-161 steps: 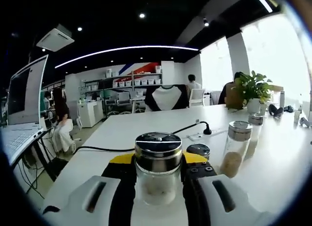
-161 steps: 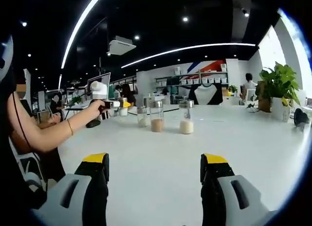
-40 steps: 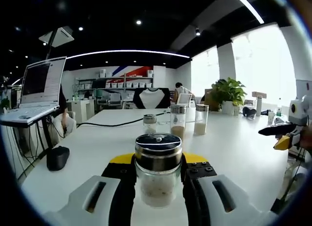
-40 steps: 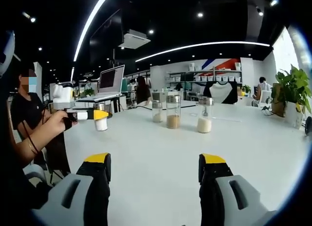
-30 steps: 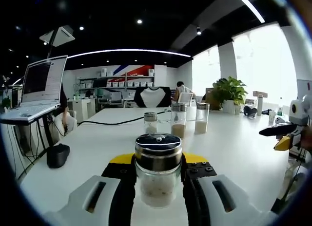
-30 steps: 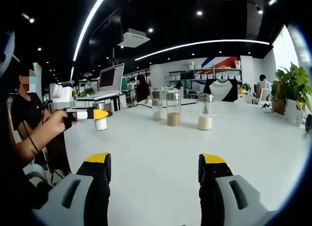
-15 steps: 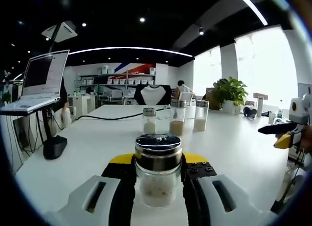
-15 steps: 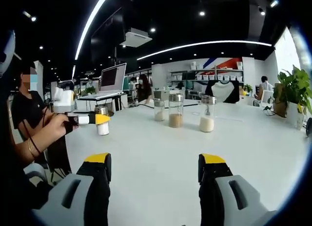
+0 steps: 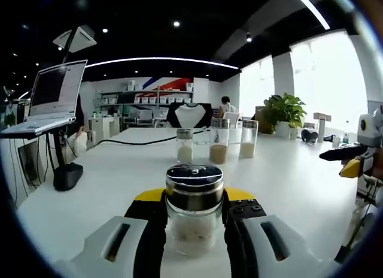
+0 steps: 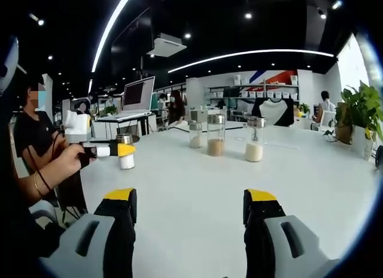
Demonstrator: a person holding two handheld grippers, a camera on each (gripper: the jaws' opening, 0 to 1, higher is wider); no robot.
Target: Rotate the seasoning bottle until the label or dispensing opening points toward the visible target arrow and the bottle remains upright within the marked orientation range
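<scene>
You have a dim black ceiling with spot lights and a bright light strip [image 10: 114, 26]; windows [image 9: 326, 74] blow out white; fisheye bending warps sharp edges.

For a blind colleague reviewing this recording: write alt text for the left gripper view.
The left gripper holds a glass seasoning bottle with a metal lid upright between its jaws, above a white table. Three more glass bottles stand in a row farther along the table, and the right gripper enters at the right edge.

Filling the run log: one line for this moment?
left gripper: shut on seasoning bottle, upright | right gripper: open, empty | three bottles on table
</scene>
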